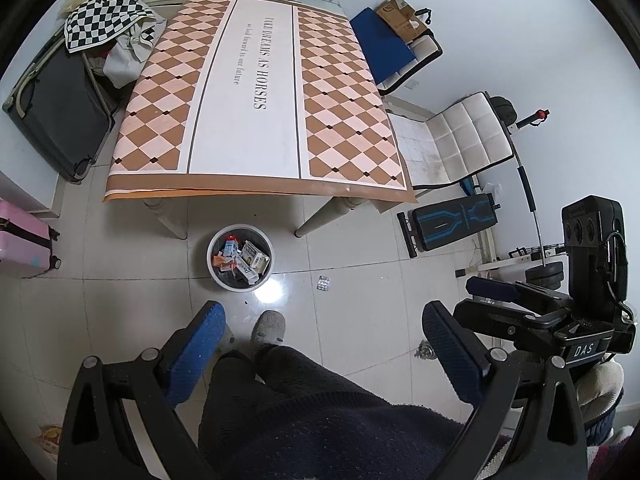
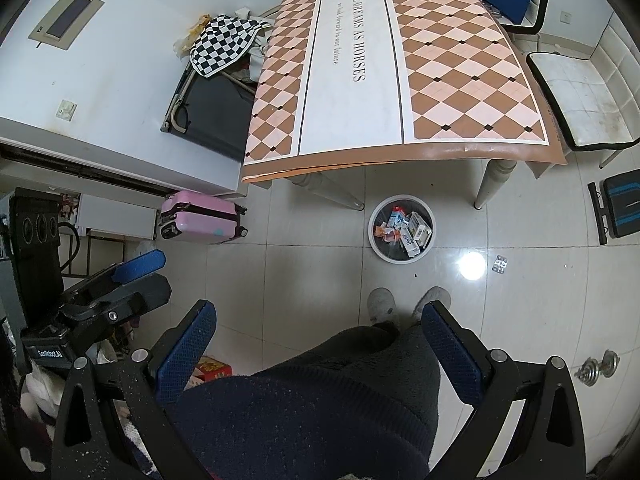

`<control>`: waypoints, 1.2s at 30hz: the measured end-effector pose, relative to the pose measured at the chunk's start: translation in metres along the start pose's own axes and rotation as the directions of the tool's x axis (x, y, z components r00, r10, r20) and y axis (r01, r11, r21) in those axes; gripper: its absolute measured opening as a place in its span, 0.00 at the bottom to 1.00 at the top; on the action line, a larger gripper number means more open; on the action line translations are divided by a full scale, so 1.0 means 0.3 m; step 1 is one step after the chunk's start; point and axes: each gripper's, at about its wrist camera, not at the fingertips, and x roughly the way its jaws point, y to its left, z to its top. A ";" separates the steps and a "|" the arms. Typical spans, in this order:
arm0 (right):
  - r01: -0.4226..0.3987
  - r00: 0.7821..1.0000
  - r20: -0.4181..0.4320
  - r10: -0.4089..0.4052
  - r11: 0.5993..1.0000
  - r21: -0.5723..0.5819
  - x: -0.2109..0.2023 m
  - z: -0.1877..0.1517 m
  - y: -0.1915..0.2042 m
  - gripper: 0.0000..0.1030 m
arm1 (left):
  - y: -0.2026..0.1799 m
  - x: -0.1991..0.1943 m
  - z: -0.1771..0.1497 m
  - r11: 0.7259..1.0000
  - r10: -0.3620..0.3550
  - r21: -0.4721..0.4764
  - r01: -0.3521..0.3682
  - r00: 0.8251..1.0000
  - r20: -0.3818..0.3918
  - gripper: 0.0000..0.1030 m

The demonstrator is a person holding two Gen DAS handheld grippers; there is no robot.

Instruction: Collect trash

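The person stands over the tiled floor with both tools held high, feet pointing at the white bin [image 1: 240, 257] that sits just in front of the bench [image 1: 256, 92] legs. The bin already holds cartons and wrappers. One piece of trash looks to be left on the floor: a small silver blister pack [image 1: 323, 283], lying flat on a tile, near the bin but apart from it, just beyond the bright lamp glare.

The left tool [image 1: 320, 356] is spread wide and holds nothing. The right tool [image 2: 320, 354] is likewise wide open and empty.

In the left wrist view the pack lies near the centre of the frame, above the gap between the fingers and a little right of the slipper [image 1: 269, 327]. In the right wrist view the blister pack [image 2: 501, 265] lies at mid right, up and to the right of the tool. Its long axis seems to run roughly away from the person, slightly tilted, though it is small and hard to read. It sits on the person's right side, so I judge the right tool the nearer one; either must come well down to reach it.

The right wrist view alone shows a small dumbbell [image 2: 597, 368] on the floor at lower right and a pink suitcase [image 2: 200, 216] at mid left. The left wrist view alone shows the white chair [image 1: 452, 140] and weight bench [image 1: 452, 224] at right.
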 end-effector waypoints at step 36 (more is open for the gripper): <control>-0.001 1.000 -0.031 0.000 1.000 -0.020 0.004 0.009 0.011 1.00 | -0.009 0.000 0.011 1.000 0.004 0.004 -0.004 1.000 0.000 0.98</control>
